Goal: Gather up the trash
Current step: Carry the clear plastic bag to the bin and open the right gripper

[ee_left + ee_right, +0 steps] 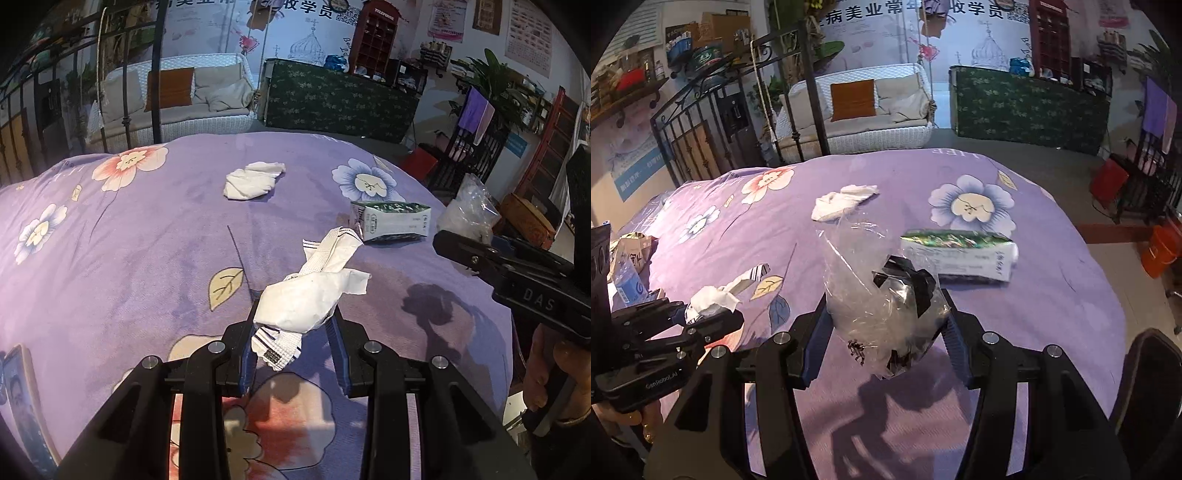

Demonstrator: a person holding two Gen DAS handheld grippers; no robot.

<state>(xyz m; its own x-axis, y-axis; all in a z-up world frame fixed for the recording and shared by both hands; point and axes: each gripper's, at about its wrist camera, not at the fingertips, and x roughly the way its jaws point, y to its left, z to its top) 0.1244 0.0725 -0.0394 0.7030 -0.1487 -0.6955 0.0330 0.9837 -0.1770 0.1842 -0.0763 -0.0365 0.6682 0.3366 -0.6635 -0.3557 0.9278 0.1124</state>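
Hand-held grippers (295,325) (886,328) both full, ours clamp wrapper (306,295) and bag (879,295); carton (960,258) lies crosswise far right, nearer our right.

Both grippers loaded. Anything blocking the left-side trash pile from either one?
Nothing visible. The left gripper holds a crumpled white paper wrapper; the right gripper holds a clear plastic bag with black scraps. The pile of bottle and cardboard scraps lies across bare purple floral bedspread.
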